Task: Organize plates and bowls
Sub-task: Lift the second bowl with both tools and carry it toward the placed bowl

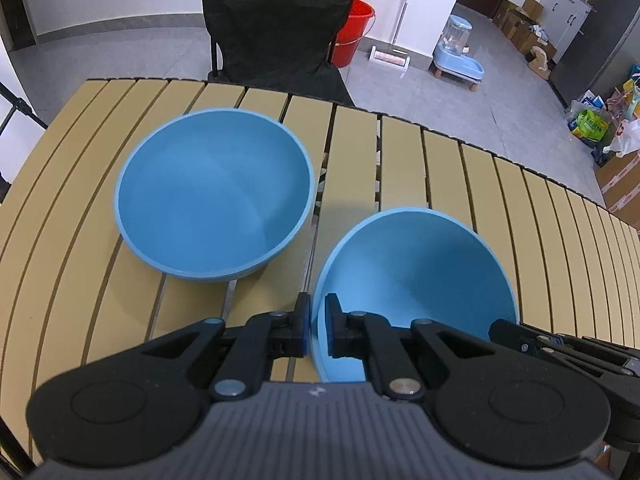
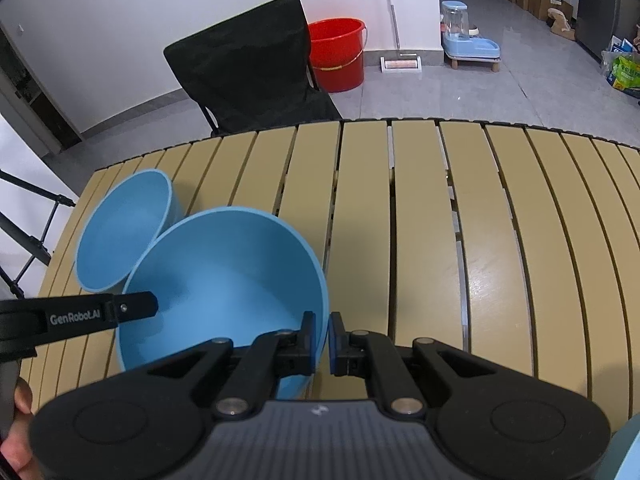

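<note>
Now your left gripper (image 1: 317,326) and right gripper (image 2: 322,343) each pinch opposite rims of the tilted near bowl (image 1: 412,292); nest it into the far bowl (image 1: 214,192) at ten o'clock on the tabletop (image 1: 460,176).

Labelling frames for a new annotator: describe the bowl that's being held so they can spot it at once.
Start at the slatted tan table in front of the black chair. Two blue bowls sit on its near side. The held bowl is the nearer one, tilted, with the left hand-held gripper and right hand-held gripper each clamped on its rim; the other bowl sits flat and untouched.
</note>
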Tool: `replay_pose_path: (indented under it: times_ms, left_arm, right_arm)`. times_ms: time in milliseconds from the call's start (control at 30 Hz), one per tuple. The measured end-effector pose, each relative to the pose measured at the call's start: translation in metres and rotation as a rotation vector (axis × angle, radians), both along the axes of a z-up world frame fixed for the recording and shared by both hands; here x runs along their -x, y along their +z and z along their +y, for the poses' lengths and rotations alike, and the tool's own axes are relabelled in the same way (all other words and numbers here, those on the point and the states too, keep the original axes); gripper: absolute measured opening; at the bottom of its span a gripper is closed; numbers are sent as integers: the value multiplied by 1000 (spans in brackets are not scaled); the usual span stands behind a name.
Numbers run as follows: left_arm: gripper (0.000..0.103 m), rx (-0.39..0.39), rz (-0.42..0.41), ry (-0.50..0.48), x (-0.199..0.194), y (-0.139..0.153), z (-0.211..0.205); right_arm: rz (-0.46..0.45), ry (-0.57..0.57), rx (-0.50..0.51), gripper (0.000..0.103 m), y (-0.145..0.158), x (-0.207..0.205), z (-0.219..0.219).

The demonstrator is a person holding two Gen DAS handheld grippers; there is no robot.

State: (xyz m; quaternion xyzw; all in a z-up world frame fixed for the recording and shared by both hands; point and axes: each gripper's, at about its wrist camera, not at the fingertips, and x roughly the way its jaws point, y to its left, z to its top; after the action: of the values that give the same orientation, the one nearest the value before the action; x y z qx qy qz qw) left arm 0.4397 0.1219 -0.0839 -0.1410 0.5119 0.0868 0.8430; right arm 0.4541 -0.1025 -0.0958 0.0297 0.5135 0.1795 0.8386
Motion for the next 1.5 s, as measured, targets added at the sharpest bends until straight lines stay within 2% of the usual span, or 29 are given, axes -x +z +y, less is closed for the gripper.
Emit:
replay_pose_path:
  times_ms: [633,933,1500]
  left_arm:
    - [8,-29,-80,-42,31,62,-41]
    - [8,-20,-110,-62,52,79,-68]
    - [8,-38,-146,-141,77,99,-136]
  right_arm:
    - [-90,-46,-33,6,62,38,-41]
    - [-129,-72,-39,6,86,60,-69]
    - [-163,-149,-51,6,102,94,-130]
